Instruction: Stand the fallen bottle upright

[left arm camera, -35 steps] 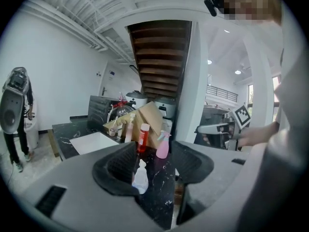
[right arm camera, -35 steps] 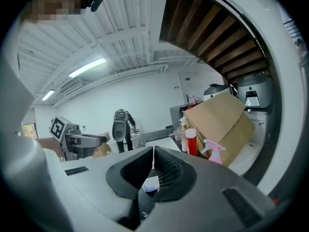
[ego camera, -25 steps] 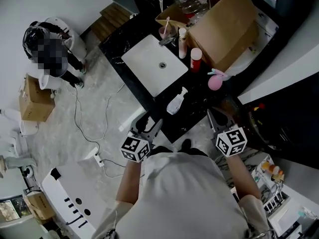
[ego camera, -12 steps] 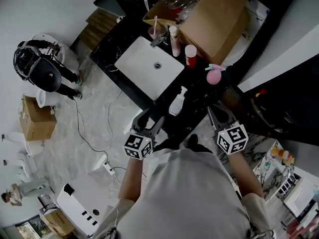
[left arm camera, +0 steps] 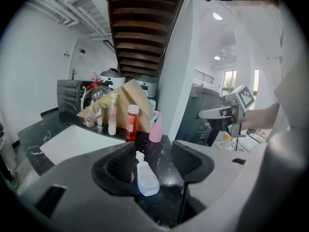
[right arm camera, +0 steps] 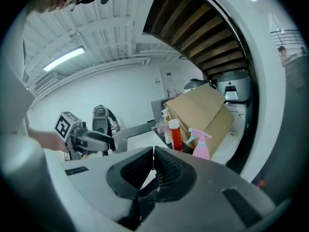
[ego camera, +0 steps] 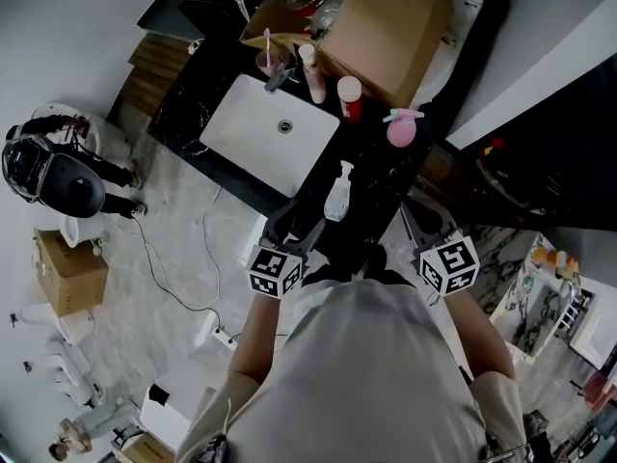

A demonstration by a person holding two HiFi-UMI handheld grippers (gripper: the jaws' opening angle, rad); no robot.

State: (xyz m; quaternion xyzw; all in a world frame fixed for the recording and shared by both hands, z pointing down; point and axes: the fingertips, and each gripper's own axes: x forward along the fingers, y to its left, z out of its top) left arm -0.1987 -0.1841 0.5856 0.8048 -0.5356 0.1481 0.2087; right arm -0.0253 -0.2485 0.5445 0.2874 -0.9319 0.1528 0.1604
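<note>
**A:** What has changed in the past second?

**B:** The left gripper [ego camera: 294, 228] has dropped forward toward the clear plastic pump bottle [ego camera: 337, 193], closing most of the gap. The right gripper [ego camera: 424, 222] has hardly shifted.

**A:** Where is the bottle?

**B:** It lies on its side on the black marble-patterned surface [ego camera: 381, 177], just right of the white rectangular sink [ego camera: 270, 133]. Its pump points away from the person and its base faces the left gripper.

**A:** And the jaws?

**B:** The left jaws are spread wide, framing the bottle without touching it. The right jaws are pressed together on nothing.

**A:** How should the grasp go?

**B:** Probably advance until the pads flank the broad body, not the thin pump neck. Close gently, since soft plastic may squash or slip. Then swing the base down and release only once it sits flat. The pink spray bottle [ego camera: 401, 128], the red bottle with a white cap [ego camera: 350, 97] and the brown cardboard box [ego camera: 386, 27] stand well behind, leaving room.

**A:** Any writing?

**B:** None is legible. Only the black-and-white squares on the marker cubes [ego camera: 273, 271] can be made out.
</note>
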